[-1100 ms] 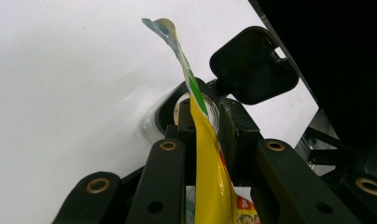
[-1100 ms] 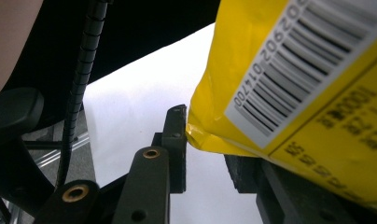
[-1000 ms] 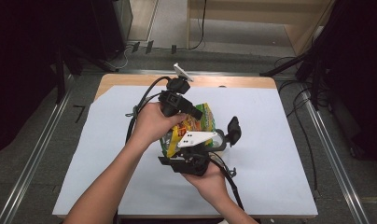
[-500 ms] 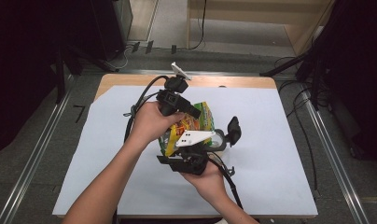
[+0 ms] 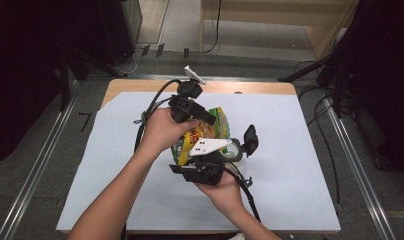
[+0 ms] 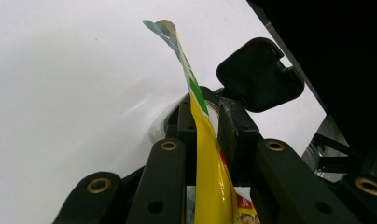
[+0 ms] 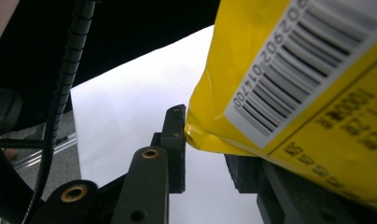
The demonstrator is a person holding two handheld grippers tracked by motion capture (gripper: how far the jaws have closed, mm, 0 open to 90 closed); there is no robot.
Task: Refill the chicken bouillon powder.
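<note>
Since the earlier frames almost nothing has shifted: both hands have kept their places over the middle of the surface (image 5: 300, 150), and the yellow snack packet (image 5: 212, 131) is still held up between the two grippers.

In the high view the left gripper (image 5: 190, 107) sits at the far side of the packet, wrapped by the person's left hand (image 5: 162, 131), its cable looping off to the left. The right gripper (image 5: 205, 167) lies at the near side, cradled from below by the right hand (image 5: 221, 192), with its pale three-cornered plate on top. The packet lies between the two, just left of the surface's centre, above the white sheet that covers the surface.

In the left gripper view the fingers (image 6: 233, 126) are clenched on the packet's thin sealed edge, which rises between them as a yellow and green strip and curls over at its tip. A black flat pad on a stalk (image 6: 260, 74) stands just beyond them.

In the right gripper view the left-hand finger (image 7: 173, 140) touches a folded corner of the packet (image 7: 289, 79), whose barcode side faces the camera; the packet covers the other finger, so the grasp looks closed on that corner, though the contact on that side is hidden. A ribbed black cable (image 7: 67, 79) hangs at the left.
</note>
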